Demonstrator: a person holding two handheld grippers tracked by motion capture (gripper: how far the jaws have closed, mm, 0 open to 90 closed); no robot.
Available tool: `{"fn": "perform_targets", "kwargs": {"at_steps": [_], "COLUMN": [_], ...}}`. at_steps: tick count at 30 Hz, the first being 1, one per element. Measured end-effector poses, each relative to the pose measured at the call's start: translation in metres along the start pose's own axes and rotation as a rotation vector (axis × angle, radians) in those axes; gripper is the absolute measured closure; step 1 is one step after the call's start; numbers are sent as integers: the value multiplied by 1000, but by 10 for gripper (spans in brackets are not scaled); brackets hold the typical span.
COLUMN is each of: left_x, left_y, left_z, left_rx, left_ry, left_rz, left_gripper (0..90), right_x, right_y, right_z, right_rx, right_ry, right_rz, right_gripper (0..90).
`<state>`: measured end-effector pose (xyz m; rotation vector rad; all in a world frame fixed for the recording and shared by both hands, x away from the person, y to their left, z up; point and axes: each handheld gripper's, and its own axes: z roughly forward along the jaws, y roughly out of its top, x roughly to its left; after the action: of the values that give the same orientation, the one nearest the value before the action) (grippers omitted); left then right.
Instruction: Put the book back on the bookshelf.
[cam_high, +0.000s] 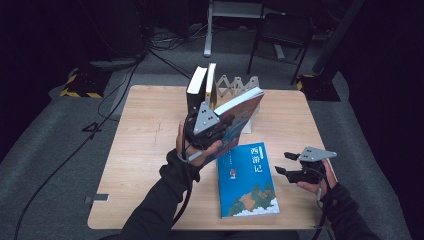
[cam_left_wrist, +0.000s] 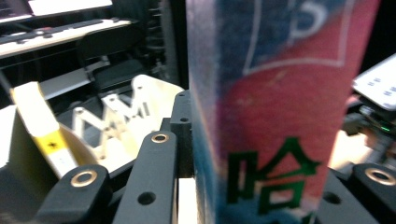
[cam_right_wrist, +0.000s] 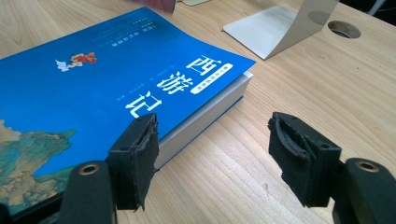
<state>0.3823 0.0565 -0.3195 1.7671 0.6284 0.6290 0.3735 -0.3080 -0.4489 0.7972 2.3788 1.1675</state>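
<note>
High view: wooden table (cam_high: 145, 165) carries my work. Blue book (cam_high: 247, 180) lies flat near the front edge, cover up. Second book (cam_high: 239, 112), red and blue cover, is lifted off the table and tilted, clamped in the jaws of my left gripper (cam_high: 212, 131), next to two upright books (cam_high: 202, 87) by the folding rack (cam_high: 235, 84). My right gripper (cam_high: 292, 164) hovers just beside the flat book's right edge, jaws parted, holding nothing.
</note>
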Motion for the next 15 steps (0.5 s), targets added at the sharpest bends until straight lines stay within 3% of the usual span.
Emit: {"fn": "perform_targets", "kwargs": {"at_steps": [8, 14, 15], "left_x": [21, 29, 31], "left_y": [-1, -4, -5], "left_z": [12, 32, 37], "left_rx": [12, 34, 31], "left_ry": [97, 177, 191], "left_rz": [-52, -29, -42], "left_gripper": [735, 735, 735], "right_x": [0, 1, 0], "right_y": [-2, -2, -2], "right_z": [4, 6, 6], "right_rx": [18, 26, 27], "right_ry": [0, 7, 7], "right_rz": [-1, -1, 0], "right_gripper": [337, 336, 336]}}
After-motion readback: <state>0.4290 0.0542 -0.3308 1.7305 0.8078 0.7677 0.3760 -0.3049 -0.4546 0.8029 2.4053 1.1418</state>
